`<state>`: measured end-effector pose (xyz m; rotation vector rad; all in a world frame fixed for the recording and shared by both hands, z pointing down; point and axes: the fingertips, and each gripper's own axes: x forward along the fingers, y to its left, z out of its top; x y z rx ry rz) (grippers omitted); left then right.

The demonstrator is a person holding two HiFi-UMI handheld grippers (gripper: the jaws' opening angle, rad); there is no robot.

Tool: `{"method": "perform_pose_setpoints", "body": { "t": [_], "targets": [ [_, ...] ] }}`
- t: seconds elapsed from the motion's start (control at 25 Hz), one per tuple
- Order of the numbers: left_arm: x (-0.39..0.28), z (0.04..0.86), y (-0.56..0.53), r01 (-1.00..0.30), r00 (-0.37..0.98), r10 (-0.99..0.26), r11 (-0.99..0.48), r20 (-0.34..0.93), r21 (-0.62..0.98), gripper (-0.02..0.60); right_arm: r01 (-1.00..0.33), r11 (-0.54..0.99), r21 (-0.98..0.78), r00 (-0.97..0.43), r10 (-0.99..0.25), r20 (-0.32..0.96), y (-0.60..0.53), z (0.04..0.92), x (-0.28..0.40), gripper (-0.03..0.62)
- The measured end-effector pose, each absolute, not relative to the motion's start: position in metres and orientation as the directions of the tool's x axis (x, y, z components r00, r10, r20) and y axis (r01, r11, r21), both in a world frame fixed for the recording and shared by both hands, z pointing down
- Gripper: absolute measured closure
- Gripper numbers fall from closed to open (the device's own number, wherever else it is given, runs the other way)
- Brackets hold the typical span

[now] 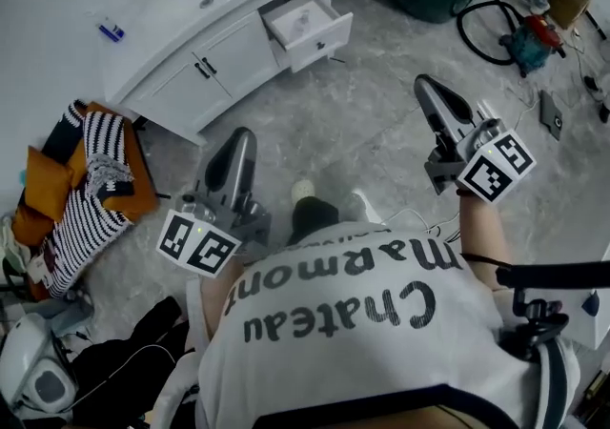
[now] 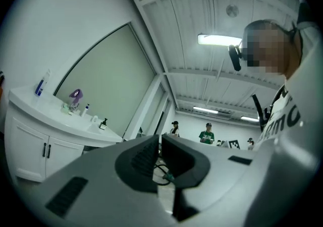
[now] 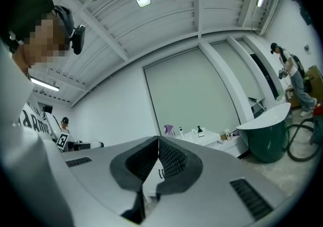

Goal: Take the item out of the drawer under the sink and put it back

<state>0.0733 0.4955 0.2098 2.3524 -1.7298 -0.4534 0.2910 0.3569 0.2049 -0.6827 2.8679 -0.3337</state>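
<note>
Left gripper (image 1: pixel 244 137) at lower left: jaws all but closed, nothing held. Right gripper (image 1: pixel 425 86) at right: jaws pressed together, empty. Drawer (image 1: pixel 324 40) pulled open at upper centre; small pale item (image 1: pixel 303 22) lying inside.

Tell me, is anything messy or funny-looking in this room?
Yes. One drawer of the sink cabinet hangs pulled out while its doors are shut, and a heap of clothes lies on the floor beside it.
</note>
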Motion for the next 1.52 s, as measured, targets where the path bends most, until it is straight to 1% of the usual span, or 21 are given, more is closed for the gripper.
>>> {"method": "perform_pose_setpoints", "body": {
  "t": [0.08,0.16,0.32,0.44,0.56,0.76,1.0,1.2,1.36,1.52],
  "targets": [
    [0.050,0.211,0.477,-0.876,0.302,-0.945,-0.326,-0.125,0.355,0.561,-0.454,0.858,-0.241,-0.873,-0.483,-0.074,0.345,0.207,0.268,0.582],
    [0.025,0.214,0.455,-0.881,0.305,-0.946,-0.323,-0.107,0.346,0.568,-0.474,0.848,-0.235,-0.867,-0.497,-0.043,0.332,0.210,0.245,0.582],
    [-0.001,0.228,0.419,-0.925,0.299,-0.953,-0.302,-0.047,0.230,0.569,-0.479,0.835,-0.270,-0.855,-0.514,-0.075,0.309,0.216,0.220,0.582],
    [-0.015,0.230,0.397,-0.922,0.346,-0.938,-0.344,-0.020,0.176,0.569,-0.493,0.824,-0.278,-0.840,-0.534,-0.096,0.294,0.216,0.203,0.582],
    [-0.035,0.230,0.374,-0.902,0.397,-0.918,-0.392,-0.013,0.182,0.569,-0.514,0.813,-0.275,-0.831,-0.551,-0.078,0.278,0.220,0.182,0.582],
    [-0.070,0.229,0.334,-0.892,0.427,-0.904,-0.419,0.011,0.171,0.569,-0.543,0.771,-0.333,-0.802,-0.593,-0.066,0.247,0.222,0.154,0.582],
    [-0.129,0.231,0.295,-0.875,0.452,-0.892,-0.440,0.016,0.203,0.569,-0.592,0.744,-0.310,-0.779,-0.627,-0.018,0.216,0.223,0.102,0.582],
    [-0.141,0.223,0.286,-0.871,0.460,-0.888,-0.448,0.013,0.200,0.569,-0.604,0.730,-0.321,-0.766,-0.642,-0.018,0.211,0.218,0.096,0.582],
    [-0.143,0.224,0.284,-0.878,0.454,-0.890,-0.442,0.030,0.186,0.569,-0.597,0.728,-0.338,-0.769,-0.639,-0.019,0.211,0.221,0.094,0.582],
    [-0.156,0.235,0.284,-0.883,0.440,-0.896,-0.422,0.055,0.205,0.569,-0.593,0.733,-0.334,-0.777,-0.629,-0.003,0.210,0.227,0.077,0.582]
  ]
}}
